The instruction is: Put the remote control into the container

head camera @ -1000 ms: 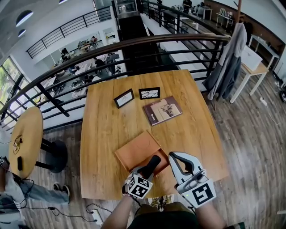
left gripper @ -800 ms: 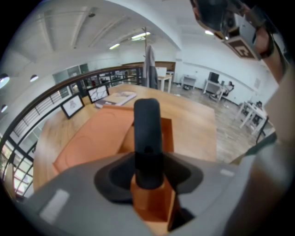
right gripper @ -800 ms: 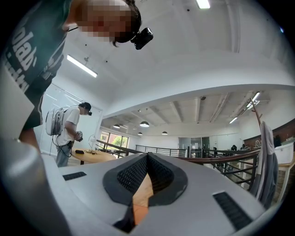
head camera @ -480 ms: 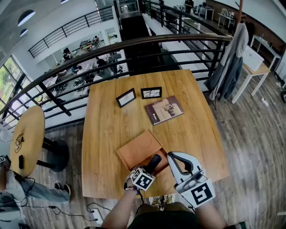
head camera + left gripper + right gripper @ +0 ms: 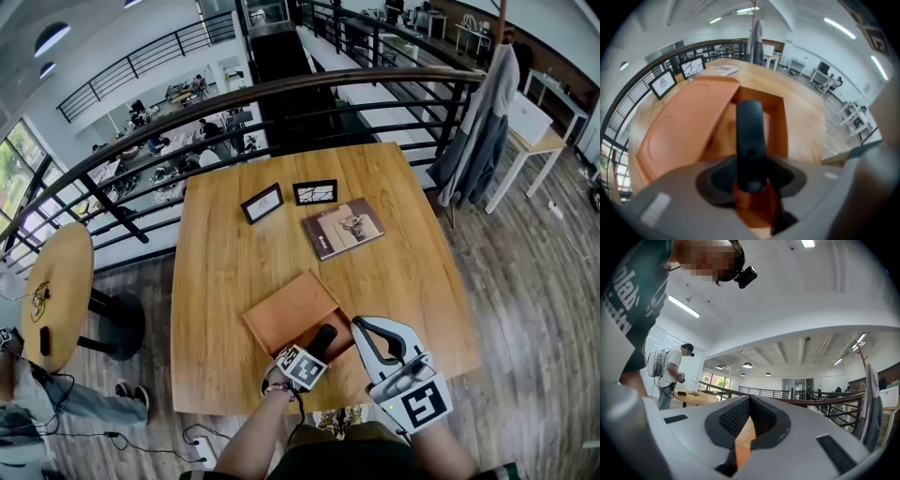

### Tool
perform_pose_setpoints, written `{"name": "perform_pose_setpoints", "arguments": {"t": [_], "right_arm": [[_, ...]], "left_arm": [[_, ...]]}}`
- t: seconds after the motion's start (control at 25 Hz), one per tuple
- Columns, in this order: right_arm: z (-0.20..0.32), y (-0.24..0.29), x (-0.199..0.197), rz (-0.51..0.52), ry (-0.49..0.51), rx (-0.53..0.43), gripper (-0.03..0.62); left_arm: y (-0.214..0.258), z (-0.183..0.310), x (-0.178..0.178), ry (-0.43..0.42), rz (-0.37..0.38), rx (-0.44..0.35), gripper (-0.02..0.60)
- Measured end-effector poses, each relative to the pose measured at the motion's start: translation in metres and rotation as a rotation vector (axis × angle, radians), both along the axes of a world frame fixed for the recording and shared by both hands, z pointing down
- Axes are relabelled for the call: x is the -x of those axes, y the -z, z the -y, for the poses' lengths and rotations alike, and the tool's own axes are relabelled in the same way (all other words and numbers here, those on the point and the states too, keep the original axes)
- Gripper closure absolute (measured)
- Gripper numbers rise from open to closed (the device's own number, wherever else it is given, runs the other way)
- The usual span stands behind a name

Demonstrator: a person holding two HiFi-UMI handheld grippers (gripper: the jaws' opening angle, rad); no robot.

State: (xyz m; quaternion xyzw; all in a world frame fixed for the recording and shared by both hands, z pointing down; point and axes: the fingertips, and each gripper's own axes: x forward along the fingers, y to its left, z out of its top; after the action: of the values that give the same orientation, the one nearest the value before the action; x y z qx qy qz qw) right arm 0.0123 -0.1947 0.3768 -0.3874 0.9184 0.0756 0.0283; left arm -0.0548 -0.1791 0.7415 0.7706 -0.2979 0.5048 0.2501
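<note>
A black remote control sticks out forward from my left gripper, which is shut on its near end. The remote hovers tilted over the open part of an orange-brown container at the near middle of the wooden table. The container's lid lies shifted to the left, leaving the right side open. Just right of the container my right gripper is shut with nothing between its pads; it points up across the room.
Two small framed pictures and a brown book lie further back on the table. A dark railing runs behind the far edge. A round side table stands left, and a coat hangs at the right.
My left gripper has rolled and edged forward, bringing the remote a little further over the container's open side. The right gripper has stayed where it was.
</note>
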Motion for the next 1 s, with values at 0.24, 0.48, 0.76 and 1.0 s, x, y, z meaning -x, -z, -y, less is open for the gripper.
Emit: {"name": "perform_pose_setpoints", "arguments": {"t": [0.24, 0.48, 0.76, 1.0], "right_arm": [[-0.002, 0.001, 0.002, -0.002, 0.001, -0.001, 0.577], [-0.002, 0.001, 0.001, -0.001, 0.001, 0.003, 0.578], [-0.002, 0.005, 0.002, -0.016, -0.005, -0.008, 0.577], [-0.002, 0.005, 0.003, -0.026, -0.004, -0.007, 0.577]], "left_arm": [[-0.003, -0.004, 0.006, 0.01, 0.031, 0.046, 0.396], [-0.009, -0.003, 0.003, -0.013, 0.062, 0.065, 0.396], [-0.023, -0.003, 0.007, -0.039, 0.138, 0.13, 0.393], [-0.027, -0.003, 0.008, -0.045, 0.165, 0.173, 0.39]]}}
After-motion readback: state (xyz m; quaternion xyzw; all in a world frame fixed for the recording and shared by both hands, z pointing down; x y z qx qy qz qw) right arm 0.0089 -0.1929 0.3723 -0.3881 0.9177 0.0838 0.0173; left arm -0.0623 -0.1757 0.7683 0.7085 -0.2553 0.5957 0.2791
